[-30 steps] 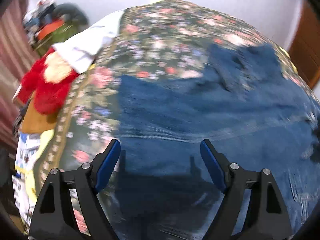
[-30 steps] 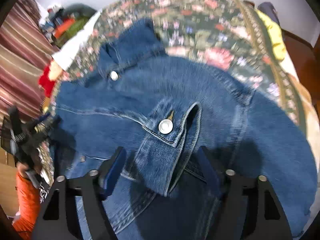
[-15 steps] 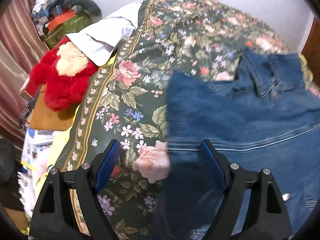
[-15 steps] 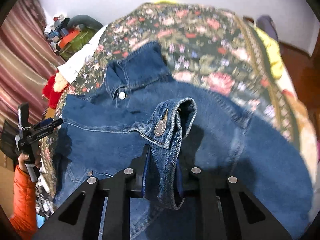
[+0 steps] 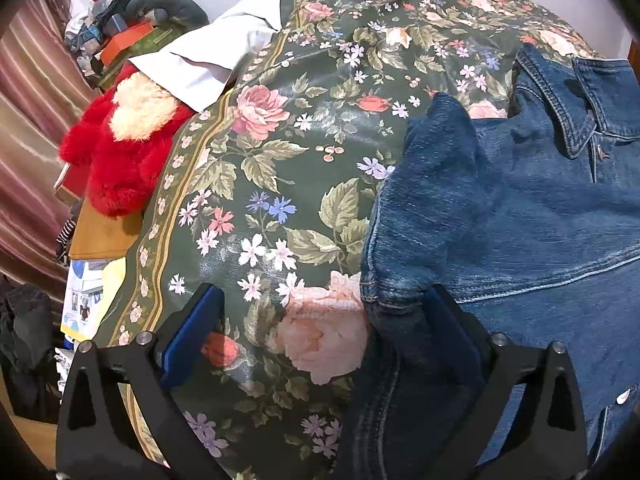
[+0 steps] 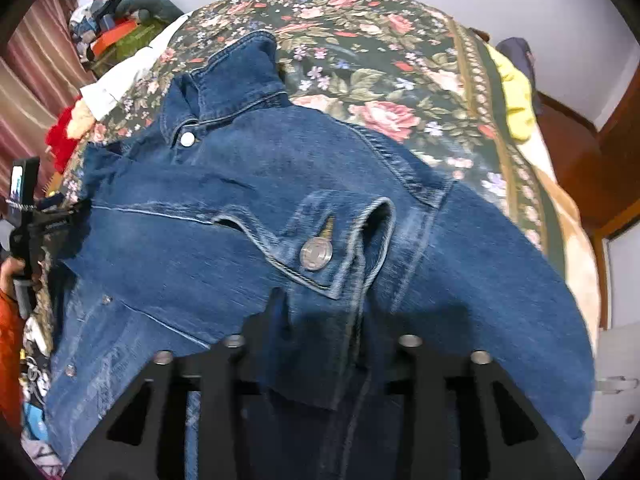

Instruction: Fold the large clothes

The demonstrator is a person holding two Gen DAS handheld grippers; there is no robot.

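Note:
A blue denim jacket lies spread on a bed with a dark floral cover. My right gripper is shut on the jacket's sleeve cuff, the one with a metal button, and holds it above the jacket's body. My left gripper is open at the jacket's left edge. Its right finger rests against the denim edge, its left finger over the bedcover. The left gripper also shows at the left edge of the right wrist view.
A red plush toy and a white pillow lie at the bed's left side, with boxes and clutter behind. A yellow cloth lies on the bed's right edge. Wooden furniture stands to the right.
My right gripper has shut on the sleeve cuff and lifted it. My left gripper has moved left, from over the jacket to its left edge, staying open.

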